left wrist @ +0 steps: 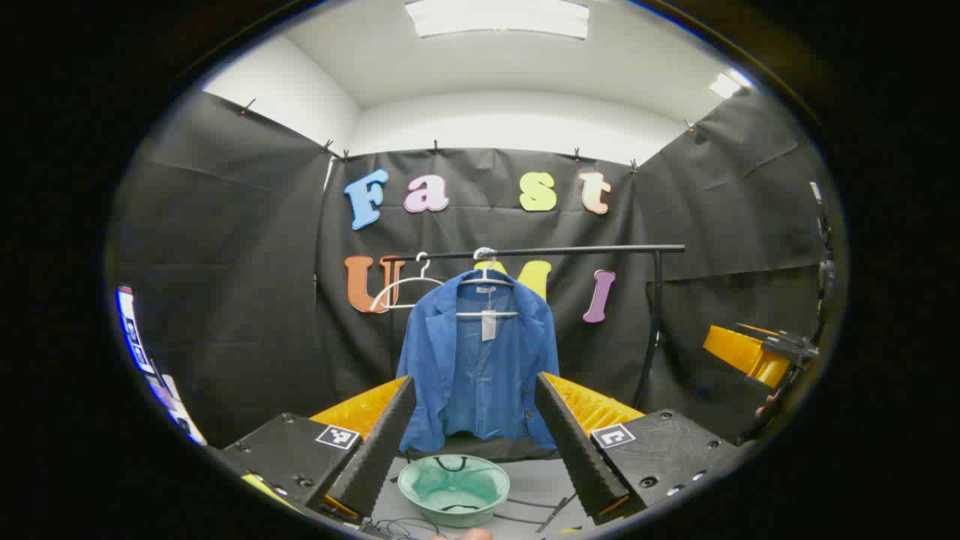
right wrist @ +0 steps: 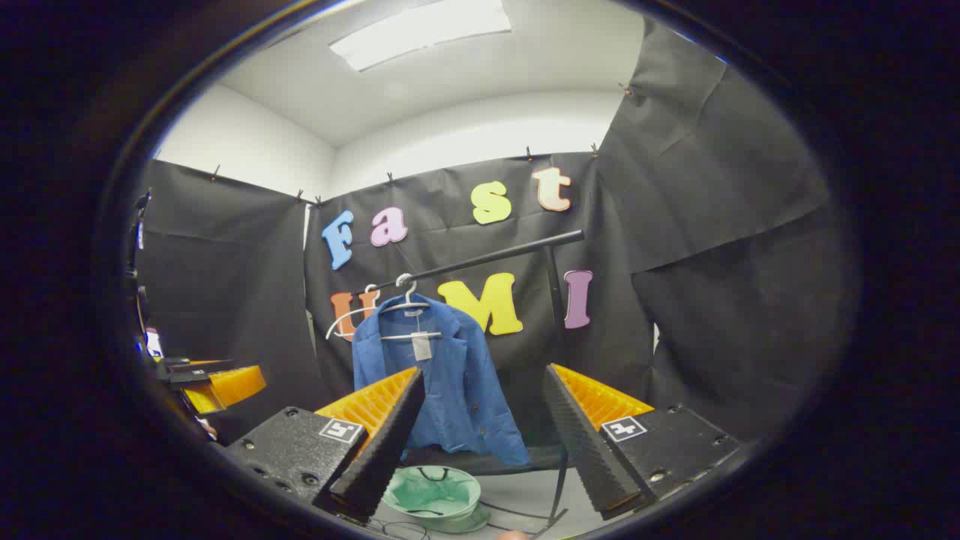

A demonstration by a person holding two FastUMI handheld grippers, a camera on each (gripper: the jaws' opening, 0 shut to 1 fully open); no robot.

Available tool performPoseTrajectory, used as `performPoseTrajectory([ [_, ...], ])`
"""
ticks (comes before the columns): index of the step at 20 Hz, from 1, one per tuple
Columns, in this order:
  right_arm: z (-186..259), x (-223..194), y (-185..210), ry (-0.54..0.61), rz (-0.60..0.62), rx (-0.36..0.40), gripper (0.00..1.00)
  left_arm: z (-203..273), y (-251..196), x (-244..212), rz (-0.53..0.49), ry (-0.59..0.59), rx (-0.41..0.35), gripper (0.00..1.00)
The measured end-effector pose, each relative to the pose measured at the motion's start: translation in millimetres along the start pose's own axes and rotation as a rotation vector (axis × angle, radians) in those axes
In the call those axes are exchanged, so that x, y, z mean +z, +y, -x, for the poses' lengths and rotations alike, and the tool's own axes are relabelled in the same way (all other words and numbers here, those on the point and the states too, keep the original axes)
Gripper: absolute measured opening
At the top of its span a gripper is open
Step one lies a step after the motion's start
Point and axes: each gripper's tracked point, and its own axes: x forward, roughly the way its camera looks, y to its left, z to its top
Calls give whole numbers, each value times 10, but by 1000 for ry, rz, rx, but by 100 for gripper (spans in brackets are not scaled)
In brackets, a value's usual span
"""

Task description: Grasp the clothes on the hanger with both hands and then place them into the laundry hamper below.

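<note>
A blue jacket (left wrist: 480,367) hangs on a white hanger (left wrist: 487,289) from a black rail (left wrist: 540,251). Below it on the floor stands a pale green hamper (left wrist: 454,489), empty inside. My left gripper (left wrist: 474,442) is open, well short of the jacket, its fingers framing the hem. In the right gripper view the jacket (right wrist: 442,382) hangs left of centre, the hamper (right wrist: 433,495) below it. My right gripper (right wrist: 480,435) is open too, with nothing between its fingers. The right gripper also shows at the far right of the left gripper view (left wrist: 757,352), and the left gripper at the far left of the right gripper view (right wrist: 210,382).
An empty white hanger (left wrist: 405,289) hangs on the rail left of the jacket. The rail's black upright (left wrist: 651,330) stands at the right. Black cables (left wrist: 525,510) lie on the grey floor around the hamper. Black cloth walls close the booth.
</note>
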Motion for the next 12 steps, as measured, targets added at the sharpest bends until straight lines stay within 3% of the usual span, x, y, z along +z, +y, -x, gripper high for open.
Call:
performPoseTrajectory([
  [12, -109, -177, 203, 35, 15, 80, 100, 95, -98, -150, -44, 20, 20, 100],
])
